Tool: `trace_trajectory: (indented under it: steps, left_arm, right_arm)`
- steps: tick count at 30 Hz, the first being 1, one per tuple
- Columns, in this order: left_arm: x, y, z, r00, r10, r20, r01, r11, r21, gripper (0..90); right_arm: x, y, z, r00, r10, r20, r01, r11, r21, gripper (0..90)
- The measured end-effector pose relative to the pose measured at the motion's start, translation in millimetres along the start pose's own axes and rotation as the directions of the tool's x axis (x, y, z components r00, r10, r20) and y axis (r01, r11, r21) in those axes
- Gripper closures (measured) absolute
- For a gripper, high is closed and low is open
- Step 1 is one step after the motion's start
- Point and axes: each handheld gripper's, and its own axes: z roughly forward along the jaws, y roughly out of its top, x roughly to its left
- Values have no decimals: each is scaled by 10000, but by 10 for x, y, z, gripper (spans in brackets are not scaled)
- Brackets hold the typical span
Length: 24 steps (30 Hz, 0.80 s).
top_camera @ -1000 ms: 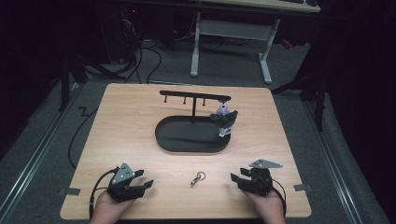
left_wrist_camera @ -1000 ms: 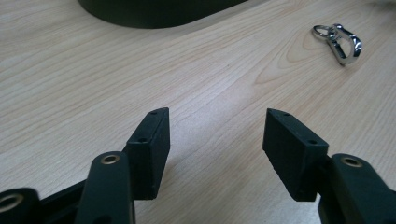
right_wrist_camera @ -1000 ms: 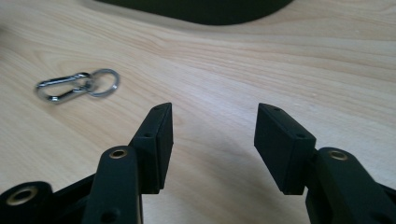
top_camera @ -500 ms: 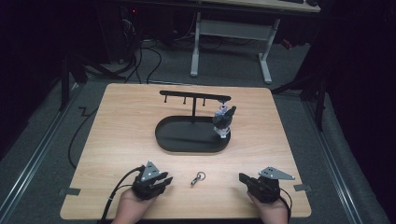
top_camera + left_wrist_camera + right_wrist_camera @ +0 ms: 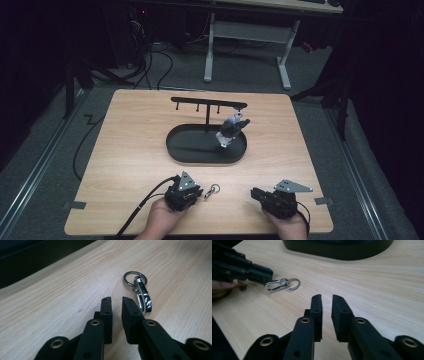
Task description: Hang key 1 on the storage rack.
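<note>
- High view: left gripper low on the table, fingers nearly together, pinching nothing, having just been closing. Key clip lies just beyond the fingertips. Right gripper well apart from the clip; fingers a narrow gap apart, having just reopened slightly, empty. Black tray with hook stand far ahead of both.
- Left gripper view: clip flat on wood, just beside the right-hand finger, outside the gap. Risk, judged: fingers this narrow would shove the clip, not straddle it.
- Right gripper view: clip ahead-left of the fingers, at the other gripper's tip. No readable writing or brand.
</note>
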Motion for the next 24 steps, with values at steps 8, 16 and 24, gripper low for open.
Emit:
trace_trajectory:
  steps: [8, 16, 24]
  left_arm:
    - [-142, -67, -139, 9944, -178, 1038, 233, 9984, -519, 566]
    - [-327, 28, 161, 9998, 98, 197, -95, 9998, -146, 702]
    - [-505, 183, 327, 9971, 478, 593, -474, 9988, -83, 849]
  right_arm:
    - [82, -4, 113, 10000, -59, 40, 57, 9994, 353, 756]
    - [90, -12, 86, 9996, 73, 283, -82, 9994, 332, 747]
    - [-15, -38, 24, 9993, 259, 278, -264, 9995, 194, 748]
